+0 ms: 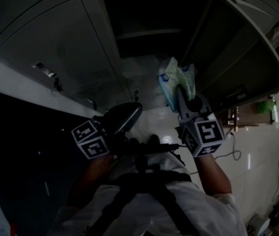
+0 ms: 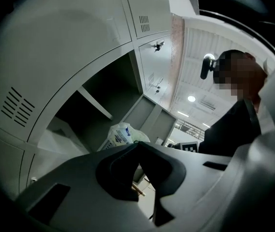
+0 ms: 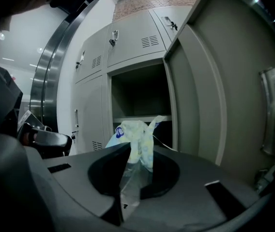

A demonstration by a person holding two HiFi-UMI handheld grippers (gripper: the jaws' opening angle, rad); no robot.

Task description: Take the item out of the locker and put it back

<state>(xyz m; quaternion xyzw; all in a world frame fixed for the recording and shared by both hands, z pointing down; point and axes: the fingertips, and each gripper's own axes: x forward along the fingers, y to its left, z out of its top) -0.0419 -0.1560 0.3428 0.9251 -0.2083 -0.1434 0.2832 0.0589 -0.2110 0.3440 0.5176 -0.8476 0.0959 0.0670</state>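
- My right gripper [image 3: 129, 151] is clamped on the packet [image 3: 133, 132]. The jaws pinch the clear, crumpled end of its plastic wrap, and the pale blue and green printed body stands up past the jaw tips.
- In the head view the packet sticks out beyond the right gripper toward the locker [image 1: 56, 43]. It is held in the air, out in front of the open compartment [image 1: 144, 14], and touches nothing but the jaws.
- In the right gripper view the top of the packet lines up with the edge of the shelf [image 3: 140, 118] inside that compartment, but the packet is well short of it.
- The open door [image 3: 200, 86] stands swung out to the right of the packet, near it but apart.
- My left gripper [image 2: 138, 146] has its jaws together, tip against tip, with nothing between them.
- In the head view the left gripper sits to the left of the right one and a little lower. It is near the packet but not touching it. In the left gripper view the packet shows just past the jaw tips.
- Closed locker doors [image 3: 96, 62] with vent slots flank the open compartment on its left.
- Below both grippers I see my white shirt [image 1: 203, 215] crossed by dark harness straps [image 1: 144, 191].
- A pale glossy floor [image 1: 257, 166] lies to the right, with a thin cable [image 1: 230, 154] on it.
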